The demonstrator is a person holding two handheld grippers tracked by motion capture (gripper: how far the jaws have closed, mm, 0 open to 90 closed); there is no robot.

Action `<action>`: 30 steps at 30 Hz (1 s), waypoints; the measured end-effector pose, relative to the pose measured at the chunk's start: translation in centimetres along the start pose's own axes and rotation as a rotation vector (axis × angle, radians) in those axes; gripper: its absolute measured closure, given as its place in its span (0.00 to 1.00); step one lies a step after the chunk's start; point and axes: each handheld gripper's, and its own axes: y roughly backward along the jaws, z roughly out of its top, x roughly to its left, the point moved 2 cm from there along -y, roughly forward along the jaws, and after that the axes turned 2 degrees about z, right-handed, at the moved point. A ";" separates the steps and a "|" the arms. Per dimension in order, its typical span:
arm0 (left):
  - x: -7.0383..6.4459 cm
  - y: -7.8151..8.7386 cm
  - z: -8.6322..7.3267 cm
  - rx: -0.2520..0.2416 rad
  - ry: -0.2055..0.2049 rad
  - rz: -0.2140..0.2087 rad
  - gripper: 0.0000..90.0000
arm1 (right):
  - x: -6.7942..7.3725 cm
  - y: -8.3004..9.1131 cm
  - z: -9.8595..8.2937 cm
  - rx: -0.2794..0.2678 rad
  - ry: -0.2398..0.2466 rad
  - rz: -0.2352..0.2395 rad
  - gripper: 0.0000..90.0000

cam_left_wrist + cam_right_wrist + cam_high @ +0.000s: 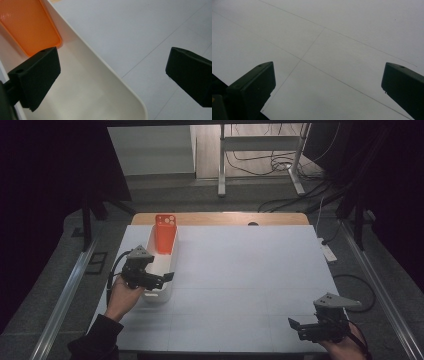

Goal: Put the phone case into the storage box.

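An orange phone case (165,233) leans upright in the far end of a long white tray (161,296) at the table's left. My left gripper (167,277) hovers open over the tray's near half, jaws pointing right. In the left gripper view the case (27,25) lies beyond my left jaw, and the tray's rim (110,71) runs between the two jaws of the gripper (112,77) with nothing held. My right gripper (295,326) stands open at the table's near right corner, over the bare white sheet (332,50).
The white sheet (250,270) covers most of the wooden table (220,218). Beyond the far edge stand a metal frame (260,150) and loose cables (300,185) on the floor. A white power strip (328,251) lies off the table's right side.
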 end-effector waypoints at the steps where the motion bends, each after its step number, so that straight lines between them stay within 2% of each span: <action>1: -0.1 0.1 -0.1 -0.001 0.000 0.000 0.00 | 0.0 0.0 0.0 0.000 0.000 0.000 0.00; 30: -1.5 3.6 -3.1 -0.048 0.023 0.022 0.01 | 0.0 0.0 0.0 -0.002 0.004 -0.001 0.00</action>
